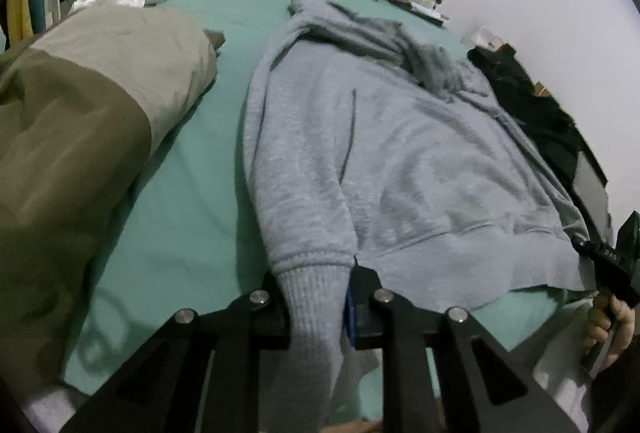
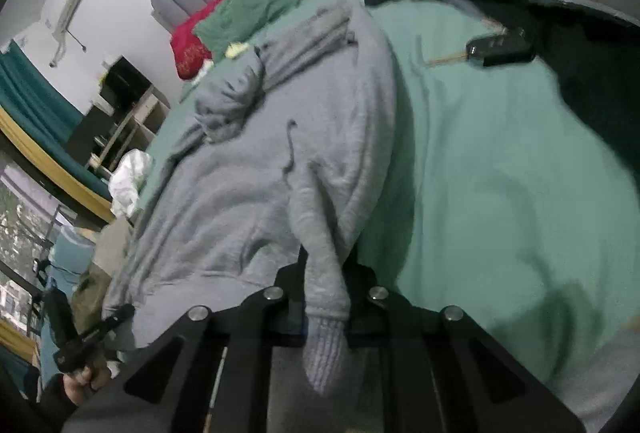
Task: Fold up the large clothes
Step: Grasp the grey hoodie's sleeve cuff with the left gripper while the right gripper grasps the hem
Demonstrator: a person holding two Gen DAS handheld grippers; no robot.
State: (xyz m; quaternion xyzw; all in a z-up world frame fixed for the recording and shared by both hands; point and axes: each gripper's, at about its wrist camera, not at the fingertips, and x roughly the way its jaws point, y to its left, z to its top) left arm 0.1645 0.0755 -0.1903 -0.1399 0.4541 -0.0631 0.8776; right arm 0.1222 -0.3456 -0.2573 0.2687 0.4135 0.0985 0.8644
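Tongs, both mine: left tongs [image 1: 320, 309] clamp one ribbed cuff [image 1: 314, 297] of the grey hoodie [image 1: 400, 161]; right tongs [image 2: 326, 307] clamp the other cuff [image 2: 326, 349]; hoodie lies on the bed [image 1: 192, 217].

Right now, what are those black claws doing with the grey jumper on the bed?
A person is folding a big grey fleece hoodie spread on the green bedsheet. The left claw is shut on one ribbed sleeve cuff, and the right claw is shut on the other ribbed cuff. No fold has been made yet.
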